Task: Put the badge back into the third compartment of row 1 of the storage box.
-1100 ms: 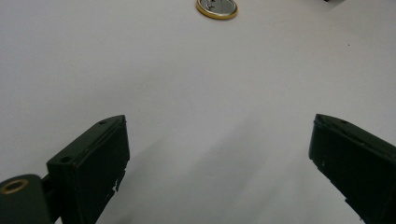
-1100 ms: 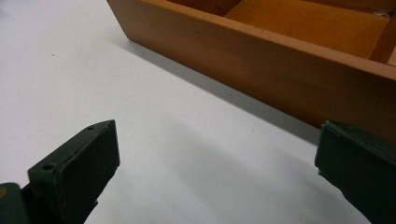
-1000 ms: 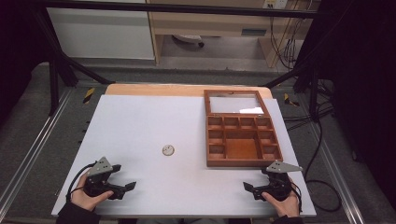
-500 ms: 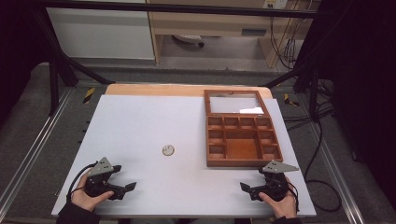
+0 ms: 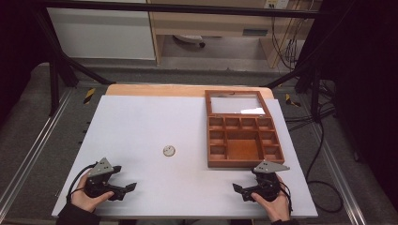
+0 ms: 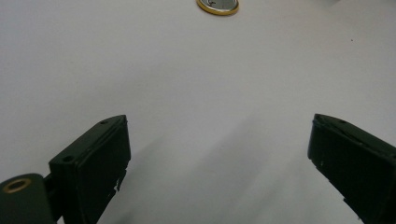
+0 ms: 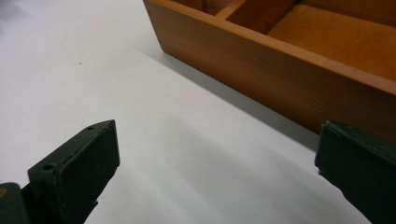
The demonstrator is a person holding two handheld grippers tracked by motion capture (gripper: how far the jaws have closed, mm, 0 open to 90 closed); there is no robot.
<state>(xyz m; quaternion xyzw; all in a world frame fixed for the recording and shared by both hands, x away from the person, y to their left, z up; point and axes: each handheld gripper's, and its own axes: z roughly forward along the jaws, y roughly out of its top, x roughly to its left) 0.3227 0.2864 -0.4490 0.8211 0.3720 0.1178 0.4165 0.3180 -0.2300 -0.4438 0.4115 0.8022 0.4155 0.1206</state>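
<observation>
At the lower left of the high view the left gripper (image 5: pixel 126 189) rests on the white table (image 5: pixel 141 126), jaws wide apart and empty. Centre frame lies a small gold-rimmed round disc (image 5: pixel 169 150), its face too small to read and cut off in the left gripper view. At lower right, the right gripper (image 5: pixel 240 190), equally agape and empty, has shifted slightly since earlier, just below the wooden compartment box (image 5: pixel 244 161).

disc (image 5: pixel 169 150) left of box (image 5: pixel 244 161), on table (image 5: pixel 141 122)

Small round gold-rimmed disc (image 5: pixel 169 150) lies flat, left of open wooden box (image 5: pixel 244 160).
</observation>
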